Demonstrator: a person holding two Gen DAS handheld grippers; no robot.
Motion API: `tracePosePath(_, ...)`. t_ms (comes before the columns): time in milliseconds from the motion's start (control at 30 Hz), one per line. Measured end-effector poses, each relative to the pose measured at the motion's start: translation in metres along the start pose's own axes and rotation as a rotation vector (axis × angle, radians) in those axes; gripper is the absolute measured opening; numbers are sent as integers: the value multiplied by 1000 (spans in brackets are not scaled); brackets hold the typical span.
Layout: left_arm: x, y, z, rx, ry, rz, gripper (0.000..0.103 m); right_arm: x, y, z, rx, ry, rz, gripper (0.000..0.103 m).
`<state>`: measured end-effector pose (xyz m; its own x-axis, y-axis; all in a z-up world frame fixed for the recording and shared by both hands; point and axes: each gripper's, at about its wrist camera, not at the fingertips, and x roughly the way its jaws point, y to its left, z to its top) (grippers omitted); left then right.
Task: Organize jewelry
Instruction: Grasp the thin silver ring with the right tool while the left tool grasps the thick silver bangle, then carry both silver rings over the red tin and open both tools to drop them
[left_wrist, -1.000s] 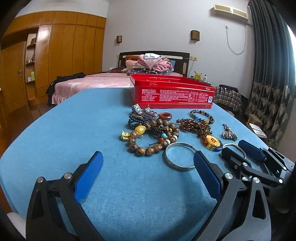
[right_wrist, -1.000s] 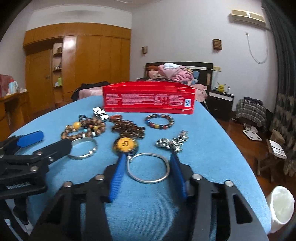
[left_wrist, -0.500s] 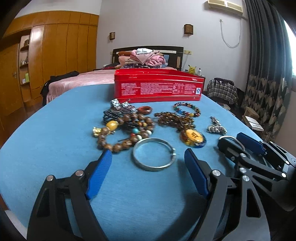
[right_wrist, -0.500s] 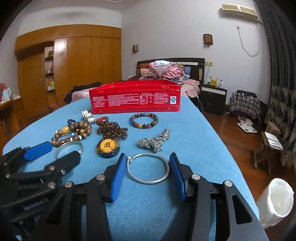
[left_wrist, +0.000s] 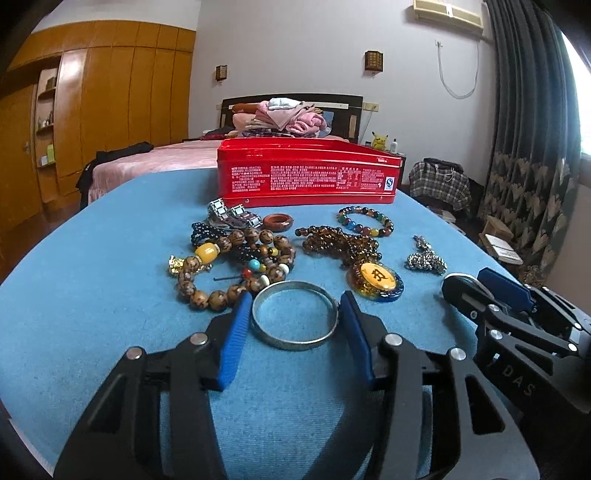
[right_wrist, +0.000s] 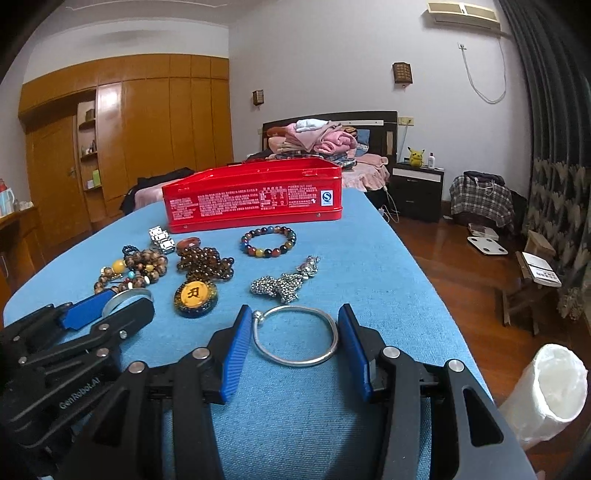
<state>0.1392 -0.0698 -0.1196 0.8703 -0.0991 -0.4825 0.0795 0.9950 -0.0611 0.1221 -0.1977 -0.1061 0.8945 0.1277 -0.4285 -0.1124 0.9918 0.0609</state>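
Blue pads line the fingers of the left gripper (left_wrist: 293, 312), and its jaws have just been closing around a flat silver metal bangle (left_wrist: 294, 315) that lies on the blue cloth table (left_wrist: 110, 288). The pads sit right at the two sides of the bangle; I cannot tell if they press it yet. Beside it, the right gripper (right_wrist: 291, 325) has its blue pads right at the two sides of a thin silver wire bangle with a small ball end (right_wrist: 295, 335), which also lies flat on the cloth; here too I cannot tell if the pads squeeze it. Just past the grippers lies a round yellow pendant with a dark rim (left_wrist: 375, 277), joined to a heap of small brown beads (left_wrist: 341, 242). To its left is a loop of big brown wooden beads with one yellow bead (left_wrist: 231, 260). To its right is a bunched silver chain (right_wrist: 284, 282). Farther back are a bracelet of many-coloured round beads (right_wrist: 268, 242), a small reddish-brown ring (left_wrist: 277, 222) and a silver metal link band (left_wrist: 232, 216). Behind all of them stands a long red tin box with white writing (left_wrist: 308, 173), near the far edge of the table.
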Motion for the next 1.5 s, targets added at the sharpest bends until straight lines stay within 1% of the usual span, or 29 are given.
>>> tracePosePath(100, -6, 1, 2, -2, -11, 15, 47, -1, 0, 2, 4, -4, 3, 47)
tracePosePath(300, -12, 9, 19, -27, -16, 42, 47, -7, -1, 19, 25, -28, 10, 47)
tracePosePath(467, -15, 12, 43, -29, -36, 57, 47, -16, 3, 46, -3, -83, 8, 47)
tracePosePath(700, -5, 21, 86, -41, -80, 47, 47, -10, 7, 93, -32, -140, 4, 47)
tracePosePath(800, 5, 23, 107, -43, -96, 43, 47, 2, 7, 122, -30, -160, 9, 47)
tracePosePath(900, 20, 25, 134, -47, -109, 40, 47, 25, 6, 148, -25, -171, 16, 47)
tracePosePath(1000, 42, 23, 161, -41, -119, 24, 47, 63, 3, 172, 15, -152, 50, 47)
tracePosePath(1133, 80, 20, 187, -25, -107, 18, 47, 113, -1, 185, 28, -92, 56, 47)
tracePosePath(1233, 101, 21, 194, -27, -88, 19, 48, 143, -6, 183, 54, -41, 70, 47)
tracePosePath(1300, 116, 23, 195, -18, -67, 24, 49, 158, -5, 183, 49, -7, 73, 48)
tracePosePath(1333, 121, 25, 195, -16, -53, 26, 50, 161, -5, 183, 47, 0, 73, 49)
tracePosePath(1367, 125, 27, 195, -18, -42, 31, 54, 163, -5, 183, 45, 3, 68, 56)
tracePosePath(1400, 125, 29, 194, -19, -46, 36, 63, 163, -6, 184, 43, 1, 64, 62)
tracePosePath(1433, 123, 31, 194, -20, -54, 45, 68, 162, -6, 183, 38, -3, 59, 62)
tracePosePath(1500, 120, 36, 194, -21, -59, 45, 70, 159, -6, 182, 41, -4, 61, 63)
